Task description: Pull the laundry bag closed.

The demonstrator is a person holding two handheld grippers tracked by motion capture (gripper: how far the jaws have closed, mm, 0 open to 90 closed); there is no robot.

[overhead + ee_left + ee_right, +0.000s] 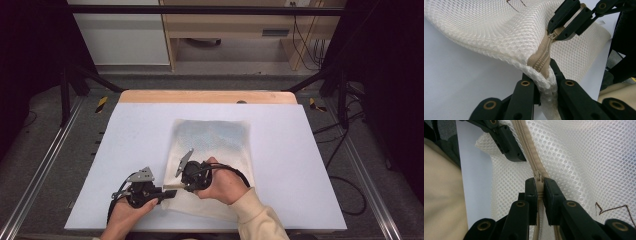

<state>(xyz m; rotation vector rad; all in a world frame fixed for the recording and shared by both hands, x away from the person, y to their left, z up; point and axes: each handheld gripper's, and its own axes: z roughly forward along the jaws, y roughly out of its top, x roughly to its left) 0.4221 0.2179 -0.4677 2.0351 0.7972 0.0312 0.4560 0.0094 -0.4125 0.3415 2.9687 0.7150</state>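
Mesh bag [212, 150] long axis runs away from person; left gripper [544, 82] pinches corner, right gripper [539, 192] apparently zipper pull [538, 180].

White table top [140, 150] with a wooden far edge [207, 96], grey carpet floor [55, 165] around it, black metal frame bars [75, 82] at both sides, light wooden cabinet [235, 25] and white panel [120, 35] behind, cables [345, 165] on floor right
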